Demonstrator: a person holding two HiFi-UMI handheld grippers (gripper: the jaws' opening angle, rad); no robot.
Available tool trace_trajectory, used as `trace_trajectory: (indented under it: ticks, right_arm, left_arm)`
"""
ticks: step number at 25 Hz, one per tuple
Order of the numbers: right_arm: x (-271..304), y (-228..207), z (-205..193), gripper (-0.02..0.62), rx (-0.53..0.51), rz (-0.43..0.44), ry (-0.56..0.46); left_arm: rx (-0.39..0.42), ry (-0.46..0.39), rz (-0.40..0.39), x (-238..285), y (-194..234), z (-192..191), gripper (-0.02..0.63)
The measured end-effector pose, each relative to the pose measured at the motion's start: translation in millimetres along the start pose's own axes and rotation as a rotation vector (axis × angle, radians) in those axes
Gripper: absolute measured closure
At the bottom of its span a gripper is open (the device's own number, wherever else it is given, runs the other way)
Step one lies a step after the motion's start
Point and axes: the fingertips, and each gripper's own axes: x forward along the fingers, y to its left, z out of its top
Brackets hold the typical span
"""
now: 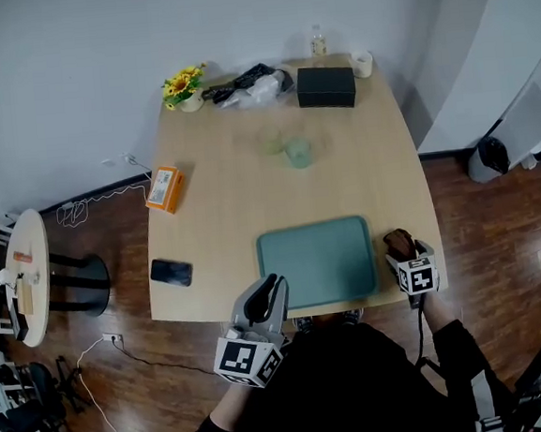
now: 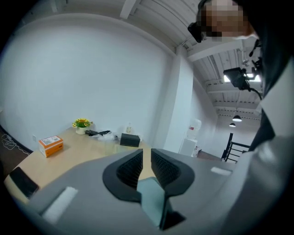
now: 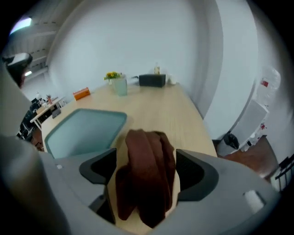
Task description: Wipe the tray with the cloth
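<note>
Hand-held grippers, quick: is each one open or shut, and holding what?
Left hand-held gripper: shut on the corner of the tray.
Right hand-held gripper: open; the cloth lies loose between its jaws.

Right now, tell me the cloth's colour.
Dark brown; the cloth shows best in the right gripper view.

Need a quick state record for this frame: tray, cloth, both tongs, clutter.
tray: teal, flat on the table's near edge
cloth: brown, bunched, on the table just right of the tray
left tongs: nearly closed, apparently gripping the tray's near-left edge
right tongs: open, straddling the cloth, pads not pressing it
clutter: phone, orange box, black box, flowers
wiping: cloth not on the tray
</note>
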Motion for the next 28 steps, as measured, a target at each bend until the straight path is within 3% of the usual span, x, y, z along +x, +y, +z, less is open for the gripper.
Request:
trace_trajectory:
  ticks: [2, 3, 5, 7, 10, 12, 14, 15, 18, 21, 24, 28]
  right_arm:
    - [11.4, -1.0, -16.9, 0.193, -0.007, -0.012, 0.073]
    - [11.9, 1.3, -18.3, 0.242, -0.008, -0.013, 0.079]
    - [10.2, 7.1, -16.0, 0.434, -0.046, -0.036, 0.068]
    - [11.1, 10.9, -14.1, 0.453, -0.094, -0.056, 0.057]
    - [11.4, 10.3, -16.0, 0.465, -0.053, -0.054, 0.071]
    - [10.5, 10.2, -15.7, 0.466, -0.014, -0.046, 0.086]
    - [7.9, 12.2, -8.9, 0.467, 0.011, -0.038, 0.08]
    - [6.3, 14.6, -2.2, 0.467, 0.015, -0.034, 0.066]
    - [3.0, 28.5, 21.1, 0.466, 0.015, -0.003, 0.014]
    - [2.0, 51.0, 39.9, 0.466, 0.024, 0.059, -0.022]
    - [8.2, 75.3, 43.8, 0.466, -0.032, 0.109, -0.02]
    - [9.2, 109.6, 22.5, 0.463, -0.204, 0.149, 0.029]
  left_arm:
    - [0.005, 0.002, -0.018, 3.1, 2.8, 0.5, 0.569]
    - [0.006, 0.005, -0.023, 4.1, 6.2, 0.0, 0.569]
    - [-0.002, 0.015, -0.024, 5.3, 16.2, -3.3, 0.569]
    - [-0.005, 0.02, -0.018, 7.5, 27.1, -6.7, 0.569]
    - [0.035, 0.062, 0.022, 14.2, 52.3, -25.4, 0.569]
    - [0.047, 0.179, 0.082, 22.6, 86.2, -66.7, 0.569]
    - [-0.008, 0.349, 0.143, 29.6, 124.8, -124.9, 0.56]
    - [-0.047, 0.426, 0.164, 31.7, 140.4, -152.8, 0.539]
    - [-0.134, 0.577, 0.174, 37.4, 163.1, -213.7, 0.388]
    - [-0.134, 0.67, 0.152, 44.4, 162.7, -245.9, 0.322]
    - [-0.078, 0.738, 0.151, 47.5, 161.6, -263.8, 0.338]
    - [-0.01, 0.741, 0.175, 43.3, 165.7, -262.4, 0.439]
